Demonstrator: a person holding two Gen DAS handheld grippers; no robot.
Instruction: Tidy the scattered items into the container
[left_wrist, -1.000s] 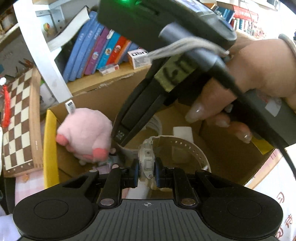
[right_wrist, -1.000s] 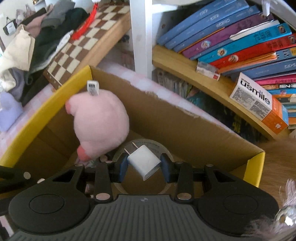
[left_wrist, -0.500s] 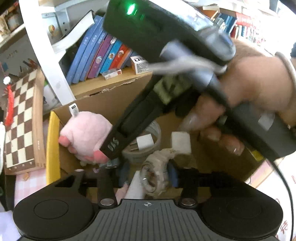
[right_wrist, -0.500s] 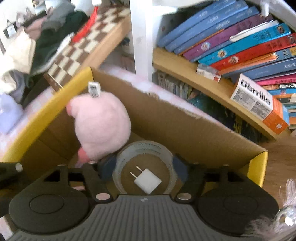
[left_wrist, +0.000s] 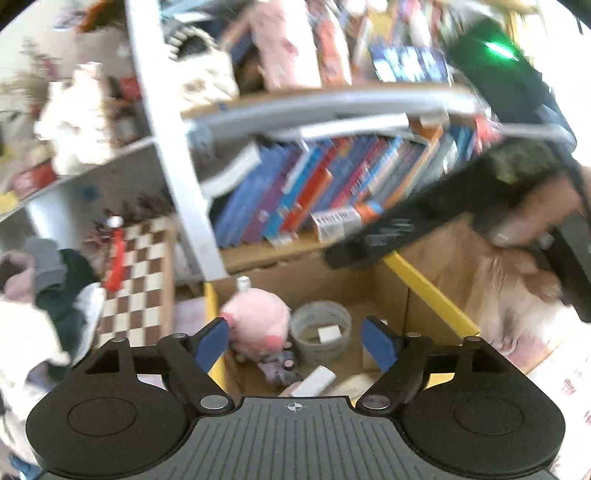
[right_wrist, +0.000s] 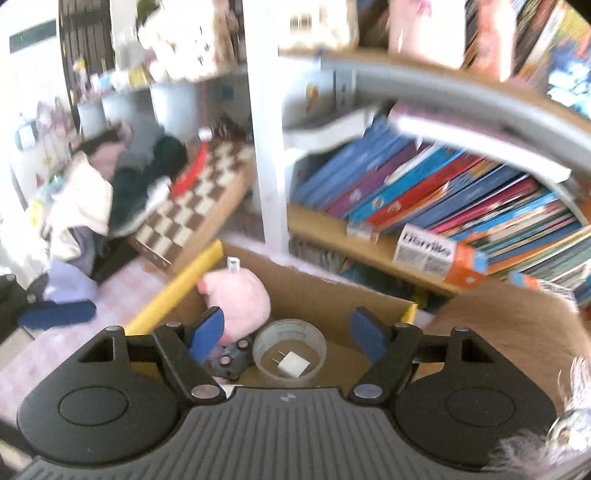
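Box (right_wrist: 332, 295): plushie (right_wrist: 236, 301), tape roll (right_wrist: 290, 350) w/ charger (right_wrist: 293, 363)

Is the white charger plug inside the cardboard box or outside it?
Inside: the white charger plug lies within the tape roll on the cardboard box floor.

Both grippers are up and tilted downward right now. Left gripper (left_wrist: 297, 341) has its jaws spread wide, just been opening, nothing between the blue pads. Right gripper (right_wrist: 288, 332) same deal, jaws just opened, empty. The person's right hand (left_wrist: 532, 221) wraps that gripper's handle, up and right of the left one.
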